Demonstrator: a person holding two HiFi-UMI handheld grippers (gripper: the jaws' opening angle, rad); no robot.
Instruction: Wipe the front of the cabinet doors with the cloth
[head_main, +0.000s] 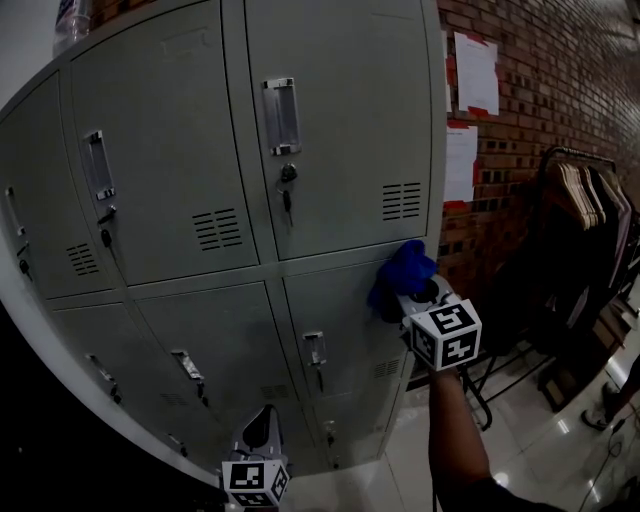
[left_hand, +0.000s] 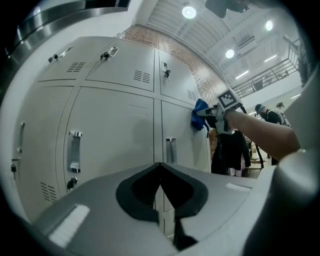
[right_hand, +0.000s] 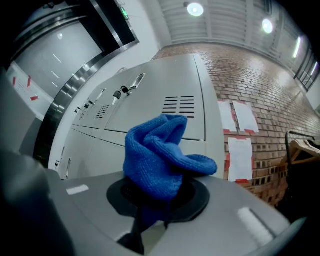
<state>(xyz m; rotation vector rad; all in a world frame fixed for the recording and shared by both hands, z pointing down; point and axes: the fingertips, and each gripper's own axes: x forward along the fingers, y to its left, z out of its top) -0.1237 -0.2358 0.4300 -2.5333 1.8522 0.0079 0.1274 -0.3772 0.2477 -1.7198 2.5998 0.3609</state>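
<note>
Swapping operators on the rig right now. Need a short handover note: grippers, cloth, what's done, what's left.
Right hand-held gripper: shut on the blue cloth, which is held up against the top right corner of the middle-row door, just below the upper door.
Left hand-held gripper: shut, empty, held low, not touching the cabinet.
Done: the cloth is gripped and at the doors. No wipe marks show, so I cannot tell what has been wiped.
Left: treat all the door fronts as unwiped.
</note>
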